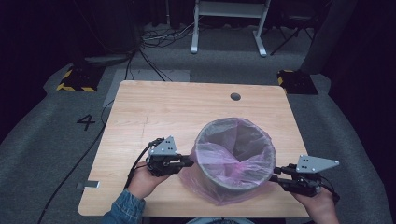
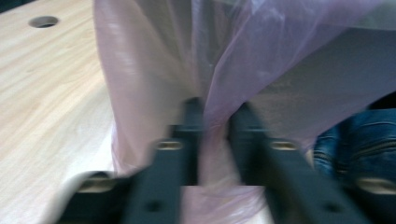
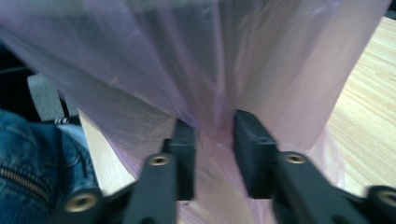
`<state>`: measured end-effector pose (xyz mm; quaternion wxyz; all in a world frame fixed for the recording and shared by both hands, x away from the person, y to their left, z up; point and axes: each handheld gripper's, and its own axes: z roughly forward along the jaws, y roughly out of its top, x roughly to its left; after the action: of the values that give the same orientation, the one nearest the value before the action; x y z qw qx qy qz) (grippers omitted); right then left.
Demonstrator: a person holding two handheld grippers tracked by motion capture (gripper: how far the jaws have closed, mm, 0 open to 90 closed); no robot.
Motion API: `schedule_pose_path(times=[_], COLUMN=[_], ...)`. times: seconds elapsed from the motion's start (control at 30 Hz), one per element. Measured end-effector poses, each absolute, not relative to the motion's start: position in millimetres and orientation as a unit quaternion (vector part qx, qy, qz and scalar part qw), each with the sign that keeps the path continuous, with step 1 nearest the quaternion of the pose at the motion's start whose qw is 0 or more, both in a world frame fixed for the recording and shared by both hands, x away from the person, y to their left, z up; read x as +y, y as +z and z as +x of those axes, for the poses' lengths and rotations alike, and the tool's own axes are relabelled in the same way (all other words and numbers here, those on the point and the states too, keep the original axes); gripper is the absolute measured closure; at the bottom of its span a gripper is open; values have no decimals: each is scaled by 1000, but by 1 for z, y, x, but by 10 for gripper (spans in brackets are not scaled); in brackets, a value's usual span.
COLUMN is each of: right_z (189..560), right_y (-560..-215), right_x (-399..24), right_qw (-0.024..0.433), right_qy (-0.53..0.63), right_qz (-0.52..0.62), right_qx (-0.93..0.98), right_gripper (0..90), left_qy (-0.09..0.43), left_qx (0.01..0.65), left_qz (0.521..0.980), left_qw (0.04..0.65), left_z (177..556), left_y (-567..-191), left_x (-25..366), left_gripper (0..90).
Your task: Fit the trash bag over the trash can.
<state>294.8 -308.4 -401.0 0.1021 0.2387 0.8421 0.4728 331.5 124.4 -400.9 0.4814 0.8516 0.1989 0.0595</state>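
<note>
The light wooden rectangular surface [image 1: 154,112] carries 1 round grey bin [image 1: 236,182] standing upright toward its near edge, right of centre. A thin, translucent pink plastic bag [image 1: 219,158] lines the bin: it is folded over the rim, hangs down the outer wall and bunches on the surface at the base, while inside it sags in creased folds with nothing else visible in it. A small dark round hole [image 1: 235,96] sits in the surface beyond the bin. The left gripper [image 1: 186,163] meets the bin's left side, and the left gripper view shows its 2 black jaws pinched on a fold of the bag film. The right gripper [image 1: 274,174] meets the right side; its jaws stand slightly apart with gathered film running between them, but whether the pads press it cannot be told.
</note>
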Motion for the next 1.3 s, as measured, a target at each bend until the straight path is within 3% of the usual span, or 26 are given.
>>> schedule_pose_path(times=[0.1,0.2,0.37,0.73,0.97,1.07,1.3], right_z=[303,312,321,327,322,315,314], right_y=[-403,-412,-433,-472,-473,-466,-466], right_x=[-309,-310,-309,-312,-317,-315,-320], right_qw=[98,84,69,34,25,40,33], right_qy=[470,462,423,356,351,364,364], right_qz=[256,270,287,318,327,314,320], right_qx=[839,841,857,878,877,876,874], right_gripper=[846,892,897,900,896,852,885], left_qy=[48,46,27,19,28,24,24], left_qx=[198,200,206,209,230,253,250], left_qz=[860,870,886,893,895,901,899], left_qw=[468,448,414,399,382,351,358], left_z=[335,337,342,344,346,353,351], left_y=[-410,-419,-433,-445,-448,-459,-460], left_x=[120,117,115,112,116,117,121], left_gripper=[896,897,897,894,894,895,865])
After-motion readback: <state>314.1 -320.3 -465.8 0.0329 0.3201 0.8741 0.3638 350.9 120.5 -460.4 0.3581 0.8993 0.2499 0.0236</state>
